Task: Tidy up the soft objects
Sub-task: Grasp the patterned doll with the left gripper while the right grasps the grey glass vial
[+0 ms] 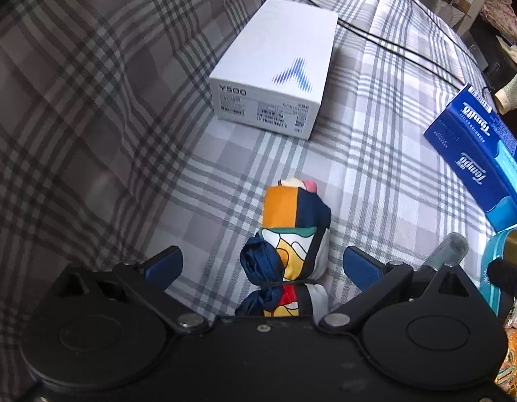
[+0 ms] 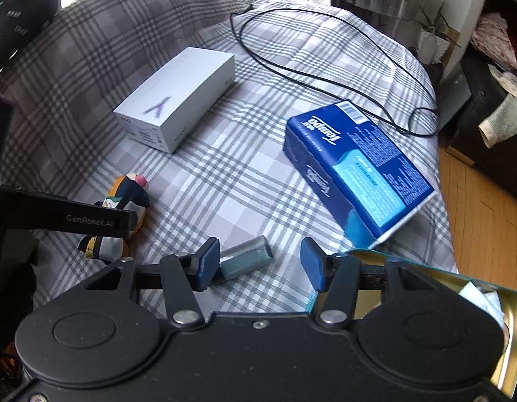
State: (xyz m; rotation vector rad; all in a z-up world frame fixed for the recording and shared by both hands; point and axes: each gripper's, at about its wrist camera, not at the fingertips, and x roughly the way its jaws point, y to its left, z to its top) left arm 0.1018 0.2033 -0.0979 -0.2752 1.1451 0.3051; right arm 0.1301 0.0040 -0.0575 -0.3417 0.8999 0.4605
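Left hand-held gripper [image 1: 262, 263] wide, straddling tied cloth bundle [image 1: 288, 248], no grip yet; closing off-centre cd squeeze it out. Right hand-held gripper [image 2: 260, 264] part-open, holding nothing, w/ small tube [image 2: 246, 257] beside one pad.

Phone box [image 2: 178, 100] behind scarf bundle [image 1: 288, 244], tissue pack [image 2: 355, 167] right, cable [image 2: 325, 77] behind, all on bedspread [image 2: 231, 181]

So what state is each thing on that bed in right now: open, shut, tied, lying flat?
Cloth bundle: rolled up, tied with a thin band, lying between the open fingers of the left gripper.
White box: shut, lying flat.
Blue tissue pack: sealed, lying flat.
Small tube: lying on its side, against one finger of the open right gripper.
Tin: open.
Black cable: loose, unplugged end not visible.
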